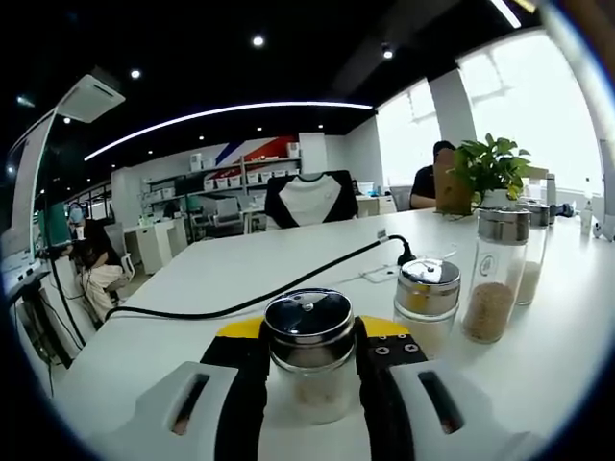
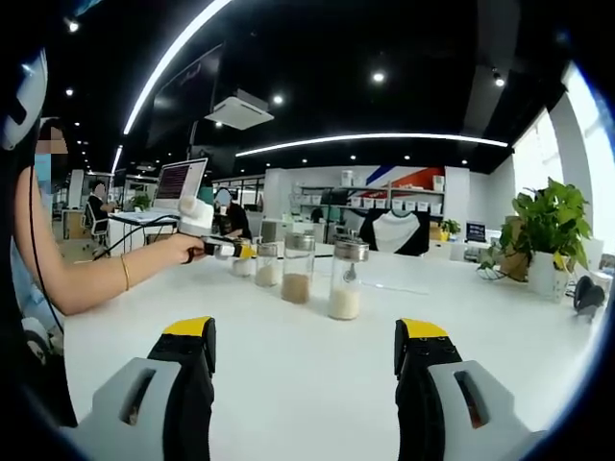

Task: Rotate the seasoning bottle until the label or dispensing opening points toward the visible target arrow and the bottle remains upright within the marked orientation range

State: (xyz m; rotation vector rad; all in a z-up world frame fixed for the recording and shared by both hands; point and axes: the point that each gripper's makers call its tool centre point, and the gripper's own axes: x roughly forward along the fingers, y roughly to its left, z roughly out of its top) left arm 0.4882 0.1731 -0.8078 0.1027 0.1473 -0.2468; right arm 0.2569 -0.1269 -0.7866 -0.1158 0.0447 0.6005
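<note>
1. The seasoning bottle (image 1: pixel 310 357) sits between the jaws of the left gripper (image 1: pixel 310 370), upright on the white table (image 1: pixel 240 279). It has a clear body with pale grains low inside and a shiny metal cap.
2. The left gripper's jaws are clamped on the bottle's body, just under the cap.
3. It will likely handle as rigid, smooth and slippery, fairly light, and breakable if it is glass. A hold on the body below the cap looks best, and turning it about its own axis should keep it upright.
4. Just beyond the jaws, to the right, stand a short jar (image 1: pixel 428 305) and two taller bottles (image 1: pixel 497 274).
5. No arrow mark can be seen.
6. The right gripper (image 2: pixel 306 370) has its jaws wide apart and empty. The bottles (image 2: pixel 298 267) are well ahead of it.
</note>
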